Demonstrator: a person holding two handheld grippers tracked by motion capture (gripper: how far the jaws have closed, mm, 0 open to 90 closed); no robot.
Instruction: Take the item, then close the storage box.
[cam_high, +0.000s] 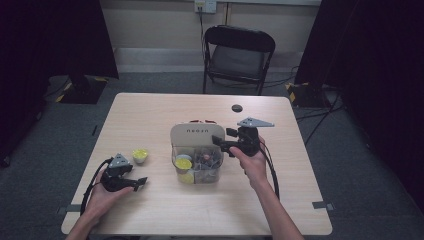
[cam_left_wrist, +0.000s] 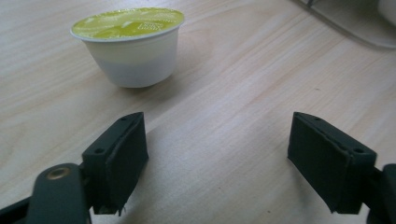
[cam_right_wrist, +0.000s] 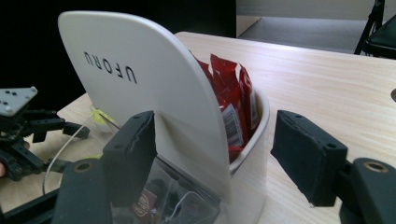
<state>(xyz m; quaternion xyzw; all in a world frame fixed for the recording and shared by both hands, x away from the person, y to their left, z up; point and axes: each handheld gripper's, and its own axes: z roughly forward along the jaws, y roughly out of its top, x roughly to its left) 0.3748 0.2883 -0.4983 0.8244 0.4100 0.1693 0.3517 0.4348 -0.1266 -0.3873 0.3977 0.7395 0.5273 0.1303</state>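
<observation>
High view: left tongs (cam_high: 141, 183) open near yellow-lidded cup (cam_high: 140, 155); right tongs (cam_high: 218, 142) open beside organiser box (cam_high: 196, 150) on counter (cam_high: 150, 115).

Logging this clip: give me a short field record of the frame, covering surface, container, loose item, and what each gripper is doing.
surface: light wooden table
container: white organiser with a clear front bin, red sachets behind its upright panel
loose item: green-lidded capsule, upright on the table left of the organiser
left gripper: open, empty, capsule just ahead of it
right gripper: open, empty, jaws either side of the organiser's panel
background: folding chair
</observation>
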